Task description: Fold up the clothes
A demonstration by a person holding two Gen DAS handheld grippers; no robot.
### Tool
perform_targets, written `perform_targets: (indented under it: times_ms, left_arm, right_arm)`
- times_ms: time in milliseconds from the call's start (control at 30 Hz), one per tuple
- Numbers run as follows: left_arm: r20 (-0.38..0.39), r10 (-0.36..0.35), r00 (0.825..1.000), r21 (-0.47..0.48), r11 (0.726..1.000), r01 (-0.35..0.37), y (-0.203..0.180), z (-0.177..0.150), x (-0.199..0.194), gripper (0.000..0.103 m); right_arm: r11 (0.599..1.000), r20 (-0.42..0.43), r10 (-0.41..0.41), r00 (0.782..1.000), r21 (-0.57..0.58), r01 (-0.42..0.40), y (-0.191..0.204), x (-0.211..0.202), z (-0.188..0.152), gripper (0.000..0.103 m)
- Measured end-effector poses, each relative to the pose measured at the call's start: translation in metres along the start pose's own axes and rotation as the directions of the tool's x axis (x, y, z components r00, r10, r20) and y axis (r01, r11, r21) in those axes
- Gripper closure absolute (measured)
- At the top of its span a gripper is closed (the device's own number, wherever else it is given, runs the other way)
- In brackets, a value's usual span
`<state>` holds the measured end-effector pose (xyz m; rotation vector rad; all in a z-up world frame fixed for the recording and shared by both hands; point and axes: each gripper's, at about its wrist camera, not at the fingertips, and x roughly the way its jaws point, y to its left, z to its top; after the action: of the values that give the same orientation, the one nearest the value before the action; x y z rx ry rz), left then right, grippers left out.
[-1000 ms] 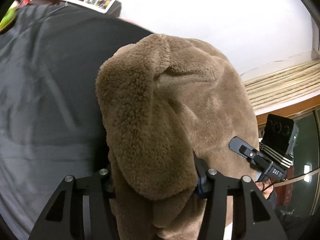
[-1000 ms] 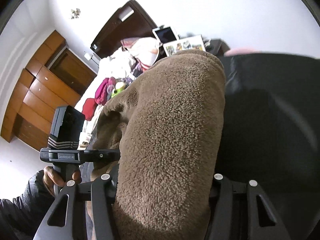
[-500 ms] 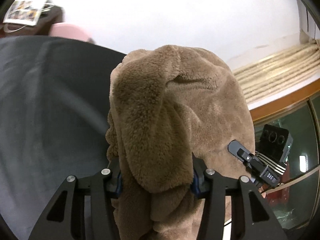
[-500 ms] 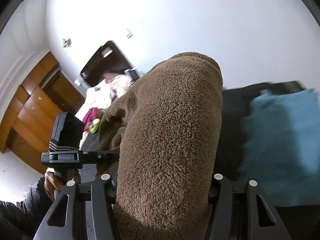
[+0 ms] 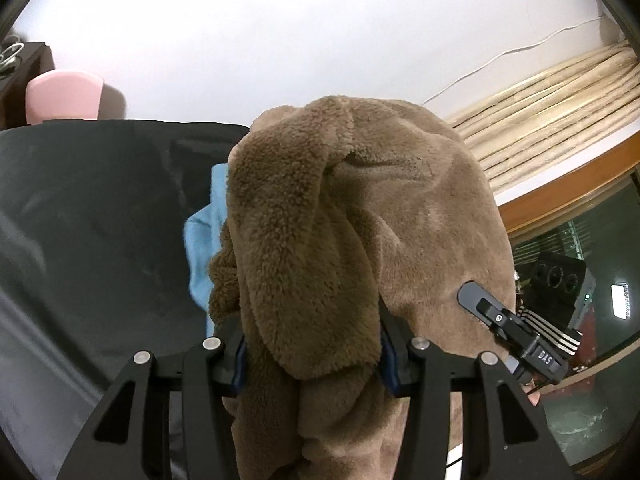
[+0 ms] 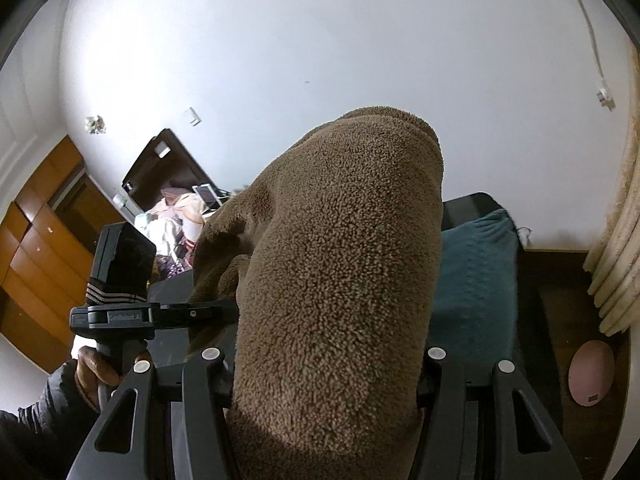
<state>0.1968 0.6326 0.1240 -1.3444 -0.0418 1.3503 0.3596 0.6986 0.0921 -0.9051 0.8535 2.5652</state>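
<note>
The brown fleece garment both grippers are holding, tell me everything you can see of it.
The brown fleece garment is thick and fuzzy, with a curly pile on one face and a smoother nap on the other. It is bunched into heavy folds and held up in the air, clamped in both the left gripper and the right gripper, draping down between their fingers. Behind it lie a blue folded cloth and a black sheet-covered surface. What kind of garment it is cannot be told.

Soft indoor light, fisheye-warped edges
</note>
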Motion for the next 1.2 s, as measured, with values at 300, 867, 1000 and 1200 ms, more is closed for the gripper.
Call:
perform_targets:
  times_ms: [300, 867, 1000, 1200]
  left_arm:
    - [-0.034, 0.059, 0.998, 0.001, 0.998, -0.059, -0.011, 0.005, 0.044, 0.049]
    - [-0.074, 0.203, 0.976, 0.059, 0.978, -0.198, -0.006, -0.020, 0.065, 0.025]
    - [-0.075, 0.197, 0.978, 0.028, 0.980, -0.195, -0.006, -0.018, 0.057, 0.023]
    - [0.021, 0.219, 0.975, 0.049, 0.974, -0.220, 0.000, -0.011, 0.026, 0.023]
  right_arm:
    - [0.999, -0.045, 0.002, 0.999, 0.034, 0.000, -0.048, 0.036, 0.012, 0.046]
    - [0.989, -0.047, -0.150, 0.988, -0.026, 0.149, -0.074, 0.059, -0.006, 0.036]
    - [0.966, 0.045, -0.255, 0.966, -0.036, 0.257, -0.055, 0.033, -0.007, 0.029]
    - [0.911, 0.244, -0.322, 0.915, -0.183, 0.369, 0.013, -0.010, -0.035, 0.024]
